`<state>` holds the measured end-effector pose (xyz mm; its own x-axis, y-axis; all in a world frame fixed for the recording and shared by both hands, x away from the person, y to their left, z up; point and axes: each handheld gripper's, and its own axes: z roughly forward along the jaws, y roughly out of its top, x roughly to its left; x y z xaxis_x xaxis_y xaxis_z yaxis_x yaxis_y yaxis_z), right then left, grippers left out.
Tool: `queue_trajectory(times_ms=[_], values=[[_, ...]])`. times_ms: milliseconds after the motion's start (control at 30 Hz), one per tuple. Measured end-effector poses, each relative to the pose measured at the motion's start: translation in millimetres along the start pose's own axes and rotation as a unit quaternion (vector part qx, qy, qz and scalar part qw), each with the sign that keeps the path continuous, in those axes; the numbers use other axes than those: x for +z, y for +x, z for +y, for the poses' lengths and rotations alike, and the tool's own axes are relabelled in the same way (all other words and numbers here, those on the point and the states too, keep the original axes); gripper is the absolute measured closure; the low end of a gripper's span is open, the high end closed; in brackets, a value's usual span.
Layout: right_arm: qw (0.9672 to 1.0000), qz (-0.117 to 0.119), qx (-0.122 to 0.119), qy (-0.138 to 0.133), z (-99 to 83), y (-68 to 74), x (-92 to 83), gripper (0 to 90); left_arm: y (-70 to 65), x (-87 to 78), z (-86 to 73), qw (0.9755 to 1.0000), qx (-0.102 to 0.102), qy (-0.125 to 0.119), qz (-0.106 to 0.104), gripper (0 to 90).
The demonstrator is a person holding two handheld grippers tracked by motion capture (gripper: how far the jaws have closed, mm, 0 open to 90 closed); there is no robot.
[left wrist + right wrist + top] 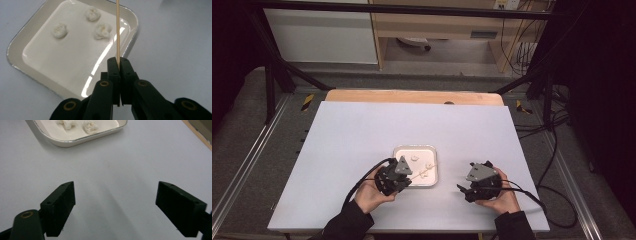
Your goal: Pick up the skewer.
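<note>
In the lower middle of the high view, 2 hands come up from the bottom edge. The left gripper [398,176] sits at the near left corner of the white tray [399,150], and the right gripper [472,186] rests well apart from it, lower right of the tray, over the pale table [352,135].

In the left gripper view the black jaws are pressed together on a thin wooden skewer [117,30], which rises straight from the pinch, bottom centre, to the top edge, where it is cut off. The skewer is pale tan, smooth and straight; its tip is out of frame. Beyond it, in the upper left, the tray holds 3 small white crumbly lumps [59,30], and the stick passes just beside the rightmost 1.

In the right gripper view the jaws stand wide apart with nothing between them. The tray corner is cut off at the upper left.
</note>
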<state>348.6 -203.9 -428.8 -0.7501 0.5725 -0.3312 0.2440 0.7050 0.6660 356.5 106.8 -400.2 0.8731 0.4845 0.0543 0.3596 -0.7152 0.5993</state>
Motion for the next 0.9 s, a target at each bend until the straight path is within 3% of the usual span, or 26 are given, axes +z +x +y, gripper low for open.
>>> queue_trajectory(times_ms=[233, 500, 900], values=[[0.9978, 0.018, 0.063, 0.014, 2.9, -0.8, 1.0, 9.5, 8.4, -12.9, -26.8, 0.9979, -0.044, -0.043, 0.021, 88.4], [0.9907, 0.044, 0.129, -0.001, 8.5, -2.0, 1.8, 4.2, 14.4, -26.7, -51.4, 0.9932, -0.079, -0.075, 0.041, 88.4], [0.9855, 0.061, 0.157, -0.021, 34.8, 0.2, 7.0, 1.7, 15.3, -31.1, -69.7, 0.9893, -0.098, -0.098, 0.046, 88.4]])
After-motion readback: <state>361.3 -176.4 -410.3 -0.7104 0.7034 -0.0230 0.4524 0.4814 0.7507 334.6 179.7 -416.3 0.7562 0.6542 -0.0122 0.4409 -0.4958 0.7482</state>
